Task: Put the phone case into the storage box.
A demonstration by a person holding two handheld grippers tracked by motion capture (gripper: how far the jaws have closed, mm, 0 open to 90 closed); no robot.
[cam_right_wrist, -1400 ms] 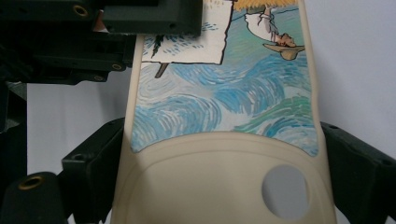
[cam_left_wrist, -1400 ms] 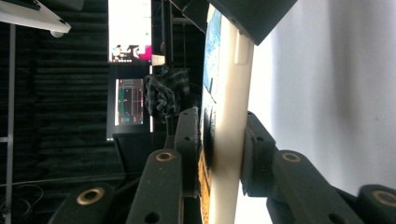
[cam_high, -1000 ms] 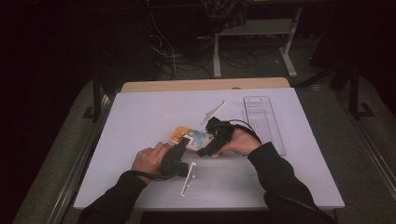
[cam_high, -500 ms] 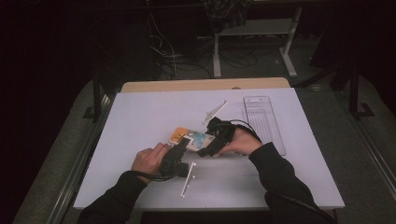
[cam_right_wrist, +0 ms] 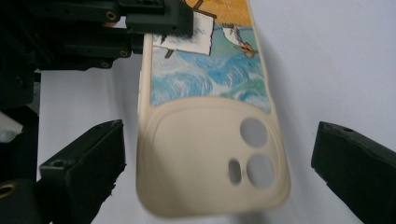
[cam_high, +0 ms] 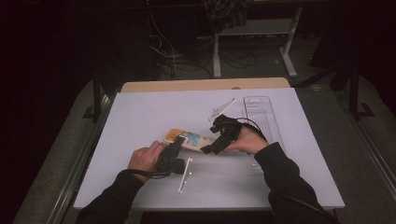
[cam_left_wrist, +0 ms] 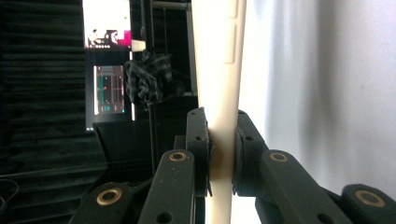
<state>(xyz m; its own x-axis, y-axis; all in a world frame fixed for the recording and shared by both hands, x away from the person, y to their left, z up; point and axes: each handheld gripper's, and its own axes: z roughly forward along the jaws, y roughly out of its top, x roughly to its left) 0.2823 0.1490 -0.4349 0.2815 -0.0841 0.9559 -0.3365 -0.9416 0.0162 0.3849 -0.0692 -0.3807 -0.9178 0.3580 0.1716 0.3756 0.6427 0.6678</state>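
My left gripper [cam_high: 176,145] is clamped on the phone case [cam_high: 190,139] edge, holding it just above the tabletop [cam_high: 140,116]; right gripper [cam_high: 211,145] jaws have just been opening, straddling its camera end without touching — handover looks done, placement left.

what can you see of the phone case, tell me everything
The phone case is cream and looks like soft plastic, with a painted print of blue waves and orange on its back and three camera cutouts at one end. It sits over the white table. The left tool pinches one edge; the right tool straddles the camera end, jaws open, just opened wider.
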